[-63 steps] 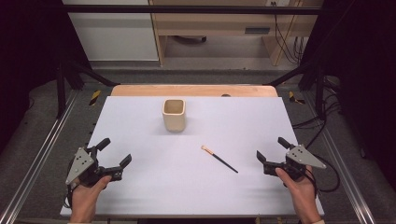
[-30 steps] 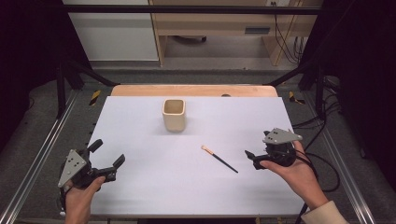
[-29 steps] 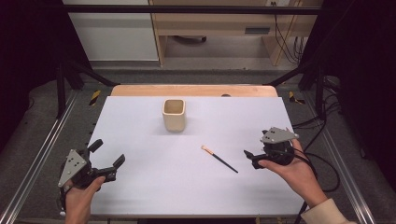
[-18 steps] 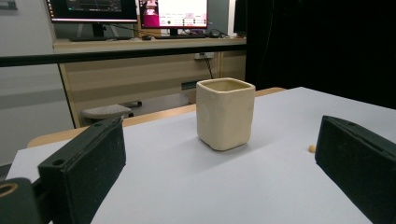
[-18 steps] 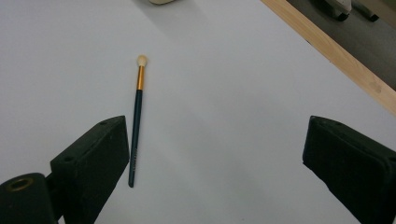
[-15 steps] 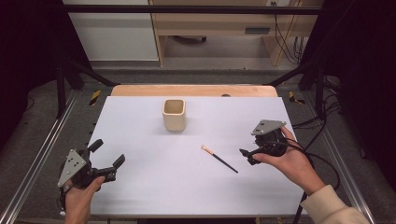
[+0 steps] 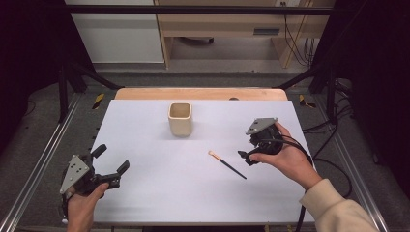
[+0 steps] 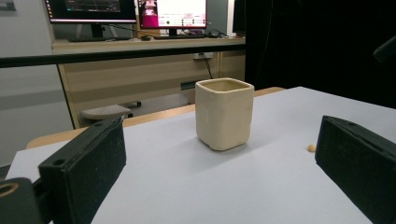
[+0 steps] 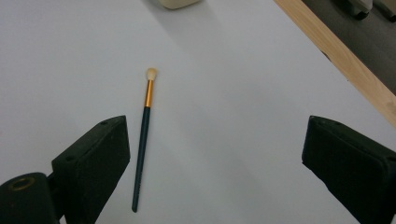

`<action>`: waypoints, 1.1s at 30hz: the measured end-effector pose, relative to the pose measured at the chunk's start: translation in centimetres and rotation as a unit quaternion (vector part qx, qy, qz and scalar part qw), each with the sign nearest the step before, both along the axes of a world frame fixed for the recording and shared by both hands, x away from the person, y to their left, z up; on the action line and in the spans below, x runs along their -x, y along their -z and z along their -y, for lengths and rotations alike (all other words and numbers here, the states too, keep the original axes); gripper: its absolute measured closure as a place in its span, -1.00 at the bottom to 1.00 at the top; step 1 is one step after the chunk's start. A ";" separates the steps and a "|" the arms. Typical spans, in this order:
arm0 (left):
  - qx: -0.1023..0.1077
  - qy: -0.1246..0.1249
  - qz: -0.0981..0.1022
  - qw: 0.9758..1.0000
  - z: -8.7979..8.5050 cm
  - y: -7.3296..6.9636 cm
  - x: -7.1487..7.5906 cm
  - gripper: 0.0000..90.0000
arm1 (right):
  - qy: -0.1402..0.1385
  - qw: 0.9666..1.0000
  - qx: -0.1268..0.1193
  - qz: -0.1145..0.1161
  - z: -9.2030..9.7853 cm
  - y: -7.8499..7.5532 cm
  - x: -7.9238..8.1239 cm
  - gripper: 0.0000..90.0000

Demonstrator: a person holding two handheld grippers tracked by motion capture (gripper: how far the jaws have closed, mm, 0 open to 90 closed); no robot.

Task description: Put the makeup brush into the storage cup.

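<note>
A small brush (image 7: 227,164) with a dark handle, gold ferrule and pale tip lies flat on the white table (image 7: 159,193), right of centre. My right gripper (image 7: 247,149) hovers just to its right, tilted down at it and open. In the right gripper view the brush (image 9: 144,135) lies next to the inner side of the left jaw, with wide bare table between the jaws. A cream square cup (image 7: 180,118) stands upright at the middle back. My left gripper (image 7: 112,158) is open near the front left corner and faces the cup (image 8: 224,114).
A wooden strip (image 7: 200,93) runs along the table's far edge, seen also as the wooden strip (image 9: 345,60) to the right of my right gripper. Metal rails (image 7: 38,164) flank the table. A desk with monitors (image 8: 126,9) stands beyond.
My right gripper has moved left and forward from the table's right edge to just beside the brush, tipping downward. The left gripper has drawn back slightly and stays open.
</note>
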State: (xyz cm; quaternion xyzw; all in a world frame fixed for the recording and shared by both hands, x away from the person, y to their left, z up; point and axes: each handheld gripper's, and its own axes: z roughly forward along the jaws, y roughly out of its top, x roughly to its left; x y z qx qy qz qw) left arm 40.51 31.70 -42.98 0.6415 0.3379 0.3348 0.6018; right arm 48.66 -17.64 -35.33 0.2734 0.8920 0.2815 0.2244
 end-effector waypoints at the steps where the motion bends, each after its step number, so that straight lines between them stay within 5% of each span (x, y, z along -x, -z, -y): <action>1: 0.000 0.000 0.000 1.000 0.0 0.0 0.0 -0.97 | -0.002 1.000 -0.001 -0.003 -0.3 0.0 -0.1 -0.82; 13: 0.001 -0.001 0.000 1.000 -0.1 0.0 0.0 -0.98 | 0.008 1.000 0.017 -0.023 -1.9 1.1 -0.9 -0.77; 20: 0.002 0.001 -0.001 1.000 0.0 0.0 0.0 -0.98 | 0.007 1.000 0.017 -0.014 -2.7 1.5 -1.3 -0.69; 33: 0.002 0.001 0.000 1.000 -0.1 0.0 0.0 -0.98 | 0.003 0.999 0.030 -0.042 -3.8 2.6 -1.9 -0.73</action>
